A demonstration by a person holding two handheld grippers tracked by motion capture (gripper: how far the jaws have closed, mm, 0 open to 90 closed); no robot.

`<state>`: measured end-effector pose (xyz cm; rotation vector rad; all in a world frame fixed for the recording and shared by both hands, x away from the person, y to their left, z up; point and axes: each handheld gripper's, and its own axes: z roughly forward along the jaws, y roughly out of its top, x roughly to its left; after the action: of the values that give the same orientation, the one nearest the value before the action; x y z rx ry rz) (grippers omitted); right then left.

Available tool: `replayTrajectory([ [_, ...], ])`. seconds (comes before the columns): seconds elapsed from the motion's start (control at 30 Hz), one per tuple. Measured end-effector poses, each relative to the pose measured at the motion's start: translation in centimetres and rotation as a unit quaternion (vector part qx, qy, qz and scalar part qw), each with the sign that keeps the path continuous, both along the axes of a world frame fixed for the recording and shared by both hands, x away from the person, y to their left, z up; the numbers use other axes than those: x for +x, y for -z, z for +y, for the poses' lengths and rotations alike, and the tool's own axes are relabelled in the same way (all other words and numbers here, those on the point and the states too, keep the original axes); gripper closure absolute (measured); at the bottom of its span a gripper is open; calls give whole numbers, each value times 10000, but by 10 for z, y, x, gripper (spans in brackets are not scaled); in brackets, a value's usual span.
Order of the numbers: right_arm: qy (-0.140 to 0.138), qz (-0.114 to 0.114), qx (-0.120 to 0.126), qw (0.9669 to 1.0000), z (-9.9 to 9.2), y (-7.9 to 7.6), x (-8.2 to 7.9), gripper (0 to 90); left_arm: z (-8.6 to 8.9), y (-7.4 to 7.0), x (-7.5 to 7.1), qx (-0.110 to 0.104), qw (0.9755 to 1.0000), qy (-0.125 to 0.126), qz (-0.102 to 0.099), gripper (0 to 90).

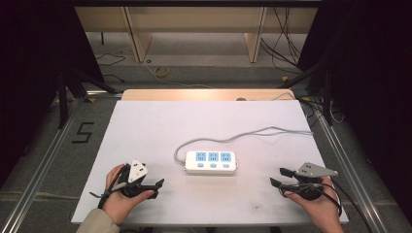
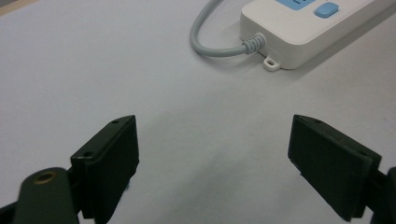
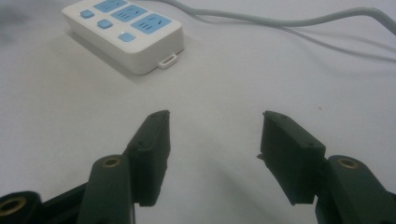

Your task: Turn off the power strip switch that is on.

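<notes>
Your white plastic power strip with three blue sockets and blue switch buttons (image 1: 211, 162) lies flat at the middle of the white tabletop (image 1: 145, 131), its grey cable (image 1: 252, 132) looping out from the strip's nine o'clock end and trailing away toward two o'clock. Your left gripper (image 1: 159, 188) rests at about eight o'clock from the strip, jaws spread wide with nothing between them. Your right gripper (image 1: 278, 177) sits at about four o'clock, jaws likewise spread and empty. Both point inward at the strip but stand apart from it. By the look of it, nothing is begun: the strip is untouched, and the reach and the grasp remain ahead of you.
</notes>
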<state>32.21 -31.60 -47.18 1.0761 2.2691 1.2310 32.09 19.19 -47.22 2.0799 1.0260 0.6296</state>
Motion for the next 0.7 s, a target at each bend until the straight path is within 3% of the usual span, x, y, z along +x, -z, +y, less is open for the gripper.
replayTrajectory([
  [0.37, -52, -112, -26, 9999, 5, -3, 0, 516, 0, 0, -1, 41, 10000, -21, -1, 161],
  [0.7, -144, -288, -74, 9995, 6, -9, -1, 735, 0, 0, -1, 44, 10000, -21, 16, 165],
])
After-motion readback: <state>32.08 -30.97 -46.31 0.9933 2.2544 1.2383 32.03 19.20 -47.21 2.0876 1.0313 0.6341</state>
